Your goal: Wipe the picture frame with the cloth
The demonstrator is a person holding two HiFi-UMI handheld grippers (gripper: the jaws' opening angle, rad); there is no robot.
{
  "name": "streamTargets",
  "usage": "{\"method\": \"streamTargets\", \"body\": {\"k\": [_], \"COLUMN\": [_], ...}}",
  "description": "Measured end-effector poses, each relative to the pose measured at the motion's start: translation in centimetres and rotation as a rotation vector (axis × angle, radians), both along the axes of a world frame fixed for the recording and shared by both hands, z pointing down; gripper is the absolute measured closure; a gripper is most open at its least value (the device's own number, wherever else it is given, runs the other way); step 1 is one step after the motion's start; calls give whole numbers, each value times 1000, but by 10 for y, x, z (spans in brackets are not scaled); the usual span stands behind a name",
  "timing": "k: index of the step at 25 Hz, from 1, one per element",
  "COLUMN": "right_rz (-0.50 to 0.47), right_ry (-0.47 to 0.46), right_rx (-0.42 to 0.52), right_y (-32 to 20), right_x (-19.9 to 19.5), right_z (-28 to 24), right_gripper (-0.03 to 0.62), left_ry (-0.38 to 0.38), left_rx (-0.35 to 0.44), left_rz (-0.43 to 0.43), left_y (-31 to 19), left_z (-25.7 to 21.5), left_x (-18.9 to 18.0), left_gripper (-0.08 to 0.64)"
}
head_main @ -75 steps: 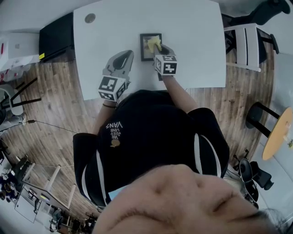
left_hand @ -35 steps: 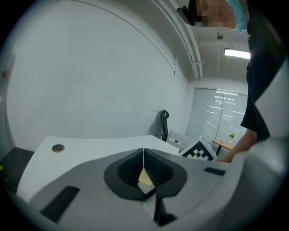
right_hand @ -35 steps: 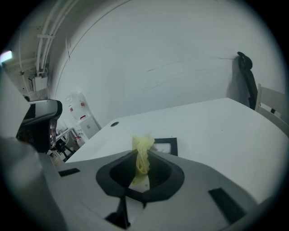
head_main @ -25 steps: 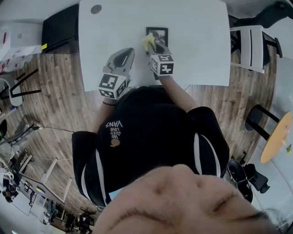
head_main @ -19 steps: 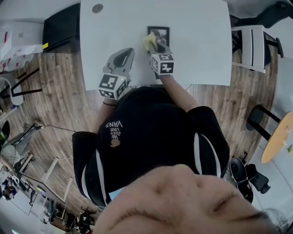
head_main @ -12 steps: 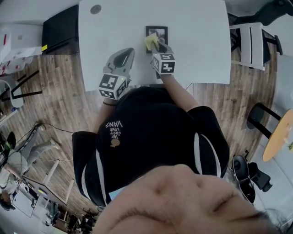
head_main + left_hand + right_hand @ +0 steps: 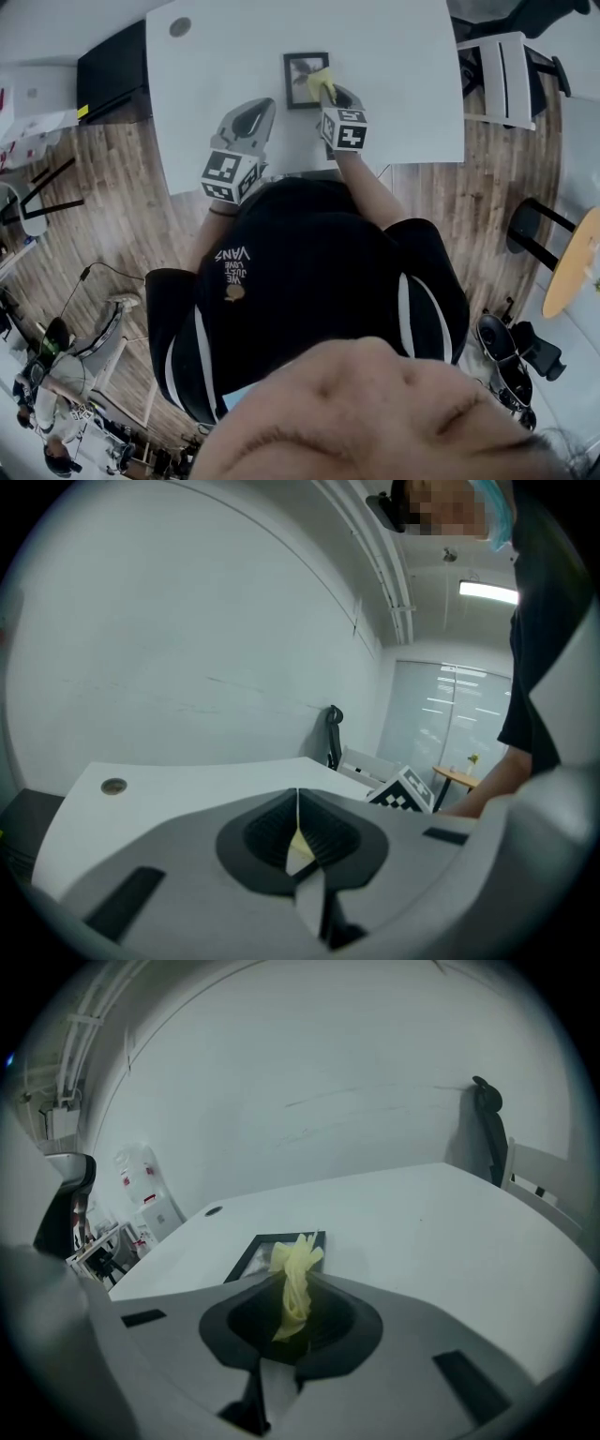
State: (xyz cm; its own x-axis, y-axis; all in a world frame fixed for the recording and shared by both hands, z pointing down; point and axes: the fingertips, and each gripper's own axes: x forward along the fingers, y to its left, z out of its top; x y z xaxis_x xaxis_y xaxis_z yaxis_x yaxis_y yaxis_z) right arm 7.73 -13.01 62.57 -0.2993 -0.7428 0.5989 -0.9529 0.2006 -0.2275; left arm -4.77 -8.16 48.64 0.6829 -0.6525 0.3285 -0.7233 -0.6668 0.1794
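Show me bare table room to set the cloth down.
Widest bare patch: the table right of the picture frame, out to its right edge. Also free: between the frame and the round hole far left. Crowded: the near edge, with the left gripper and the right gripper holding the cloth.

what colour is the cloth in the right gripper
Pale yellow; the cloth shows best in the right gripper view.

White table (image 7: pixel 394 56) across top of frame. Black picture frame (image 7: pixel 302 67) flat on it, top centre. Yellow cloth (image 7: pixel 322 84) on frame's right edge, bunched at tip of right gripper (image 7: pixel 332 96). Left gripper (image 7: pixel 253 114) lower left of frame, apart from it, near table's near edge. Person's black top (image 7: pixel 309 281) fills centre.
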Motion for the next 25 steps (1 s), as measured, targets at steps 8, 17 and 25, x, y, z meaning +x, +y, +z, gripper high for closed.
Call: {"method": "streamTargets", "body": {"k": [8,17,25], "right_rz": [49,86,81], "right_ry": [16,22,-9], "right_rx": [3,9,29], "right_y": [0,1,1], "right_x": [29,47,39], "right_z": [-1,-6,-16], "right_gripper": [545,545,545], "left_ry": [3,14,17], "left_rx": [-8,0,1], "left_rz": [29,45,41], "left_y": [-2,-6,-6], "left_z": [3,0,2], "left_x": [14,22,21], "left_gripper": [543,543,543]}}
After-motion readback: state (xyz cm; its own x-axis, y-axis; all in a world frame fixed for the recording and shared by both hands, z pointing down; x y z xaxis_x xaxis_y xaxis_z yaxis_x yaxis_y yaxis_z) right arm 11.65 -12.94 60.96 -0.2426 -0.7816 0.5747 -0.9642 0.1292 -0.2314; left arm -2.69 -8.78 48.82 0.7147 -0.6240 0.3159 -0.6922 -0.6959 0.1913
